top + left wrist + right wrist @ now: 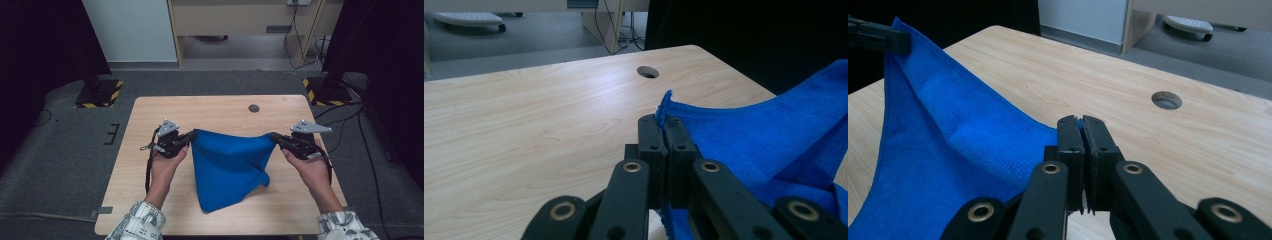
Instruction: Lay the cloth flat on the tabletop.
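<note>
Blue terry microfibre cloth (227,167), suspended by two upper corners above a pale wood-grain tabletop (150,115), with its lower part draped onto the surface near the person's edge. The sag of the top edge between the two holds, and the loose fold bunched at the cloth's lower right, suggest a light, limp fabric with no stiffness of its own; it should follow whichever corner is moved and collapse wherever it is released. The napped surface likely gives good friction against the pads, and nothing about it appears fragile. Corners and hems are the sensible places to take hold, since a pinch there controls an entire edge; a pinch in mid-panel would merely gather the fabric.

Left gripper (189,138): jaws pressed together on the cloth's left corner, a small tip of fabric standing proud above the pads in the left gripper view (665,131). It lies roughly level, pointing inward toward the table's centre, held in the person's left hand (165,167) with the forearm rising from the near edge.

Right gripper (276,136): jaws likewise clamped on the opposite corner, a thin blue line of fabric visible between the pads in the right gripper view (1079,131). It mirrors the other, pointing inward, carried by the right hand (312,170).

Round cable hole (254,108) lies beyond the cloth, well apart.
</note>
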The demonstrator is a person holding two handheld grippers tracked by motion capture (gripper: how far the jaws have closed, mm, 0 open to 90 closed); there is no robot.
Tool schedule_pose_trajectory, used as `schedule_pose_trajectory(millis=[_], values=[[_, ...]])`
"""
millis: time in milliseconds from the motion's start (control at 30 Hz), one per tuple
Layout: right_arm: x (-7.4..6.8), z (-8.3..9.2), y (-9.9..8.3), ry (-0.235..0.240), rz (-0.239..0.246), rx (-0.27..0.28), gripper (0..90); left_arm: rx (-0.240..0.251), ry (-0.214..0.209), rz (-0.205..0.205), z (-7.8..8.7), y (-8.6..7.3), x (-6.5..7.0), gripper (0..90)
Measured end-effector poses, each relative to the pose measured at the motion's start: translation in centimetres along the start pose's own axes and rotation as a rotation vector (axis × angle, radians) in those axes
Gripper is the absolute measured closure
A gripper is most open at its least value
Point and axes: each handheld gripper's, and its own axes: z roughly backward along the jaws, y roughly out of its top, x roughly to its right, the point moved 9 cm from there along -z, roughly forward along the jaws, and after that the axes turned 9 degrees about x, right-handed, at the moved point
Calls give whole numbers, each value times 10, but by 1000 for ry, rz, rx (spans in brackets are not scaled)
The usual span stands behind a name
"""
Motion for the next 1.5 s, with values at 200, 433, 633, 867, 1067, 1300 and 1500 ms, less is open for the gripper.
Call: schedule_pose_trajectory(millis=[200, 433, 633, 867, 1067, 1300, 1500], values=[[0, 3, 11, -8, 13, 15, 873, 10, 1, -1, -3, 10, -5, 879], [4, 3, 11, -16, 14, 5, 872, -2, -11, -21, -8, 16, 0, 879], [18, -3, 8, -35, -9, -1, 870, -12, -1, -30, -13, 23, -3, 878], [35, -13, 1, -58, -38, -6, 870, -35, 20, -44, -27, 29, -11, 876], [43, -21, -3, -69, -50, -23, 867, -53, 39, -45, -41, 29, -17, 876], [52, -29, -10, -81, -64, -39, 864, -80, 63, -55, -55, 22, -20, 875], [63, -40, -17, -99, -95, -46, 858, -96, 87, -45, -63, 17, -28, 875]])
